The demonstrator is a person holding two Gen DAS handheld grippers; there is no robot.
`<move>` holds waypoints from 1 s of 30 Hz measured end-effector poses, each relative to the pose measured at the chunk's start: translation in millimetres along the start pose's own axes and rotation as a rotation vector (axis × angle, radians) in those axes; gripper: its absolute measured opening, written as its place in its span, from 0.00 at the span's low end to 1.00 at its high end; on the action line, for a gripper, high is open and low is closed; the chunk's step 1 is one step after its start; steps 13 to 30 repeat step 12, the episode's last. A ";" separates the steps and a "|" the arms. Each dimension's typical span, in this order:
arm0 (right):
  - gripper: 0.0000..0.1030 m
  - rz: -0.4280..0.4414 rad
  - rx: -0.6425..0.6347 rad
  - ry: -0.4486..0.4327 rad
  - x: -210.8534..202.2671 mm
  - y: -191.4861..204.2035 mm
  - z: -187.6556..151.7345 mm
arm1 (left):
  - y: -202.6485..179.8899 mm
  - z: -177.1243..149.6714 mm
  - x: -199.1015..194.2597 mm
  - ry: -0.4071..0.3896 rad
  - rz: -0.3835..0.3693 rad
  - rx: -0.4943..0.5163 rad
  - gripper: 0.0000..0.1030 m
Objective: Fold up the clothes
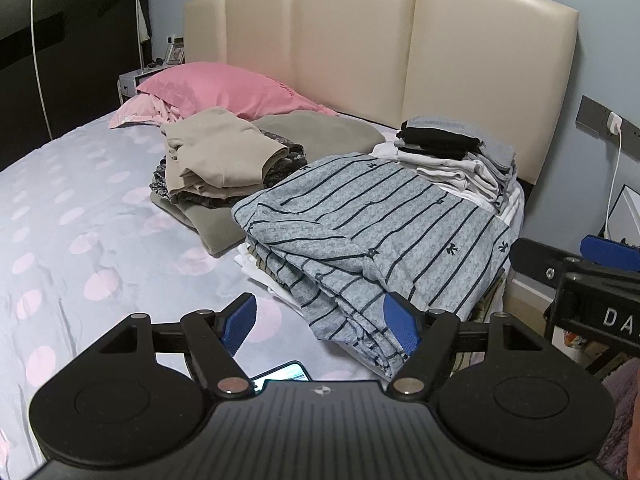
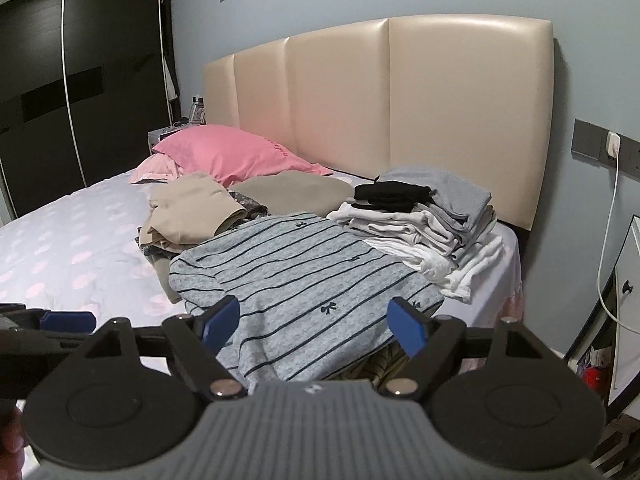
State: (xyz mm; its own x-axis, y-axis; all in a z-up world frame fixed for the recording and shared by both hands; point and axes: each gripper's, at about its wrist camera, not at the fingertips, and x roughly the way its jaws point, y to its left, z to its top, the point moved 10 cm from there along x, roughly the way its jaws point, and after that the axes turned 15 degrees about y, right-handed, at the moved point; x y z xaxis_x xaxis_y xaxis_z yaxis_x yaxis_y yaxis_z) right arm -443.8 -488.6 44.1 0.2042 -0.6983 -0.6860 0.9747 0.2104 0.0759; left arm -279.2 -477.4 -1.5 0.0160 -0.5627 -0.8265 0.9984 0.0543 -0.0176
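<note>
A grey shirt with dark stripes [image 1: 372,220] [image 2: 304,276] lies folded on top of a low pile of clothes at the near right side of the bed. My left gripper [image 1: 326,320] stands open just in front of the shirt's near edge, nothing between its blue pads. My right gripper [image 2: 314,324] is open too, hovering over the shirt's near end without gripping it. The right gripper [image 1: 580,264] also shows at the right edge of the left wrist view. The left gripper [image 2: 60,324] shows at the left edge of the right wrist view.
Behind the shirt sit a stack of white, grey and black folded clothes [image 1: 452,152] [image 2: 424,216], a beige pile [image 1: 216,160] [image 2: 192,208] and a pink pillow [image 1: 224,88] by the headboard. A phone [image 1: 280,374] lies on the dotted sheet [image 1: 80,208]. A charger cable [image 2: 604,248] hangs at right.
</note>
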 end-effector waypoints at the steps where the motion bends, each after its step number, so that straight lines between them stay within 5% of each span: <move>1: 0.80 -0.001 0.004 -0.001 -0.2 -0.8 0.0 | -0.8 0.1 0.0 0.000 -0.002 0.001 0.67; 30: 0.80 -0.002 0.006 -0.008 -1.7 -2.2 -1.0 | -3.7 -1.7 -0.3 0.003 -0.003 0.012 0.67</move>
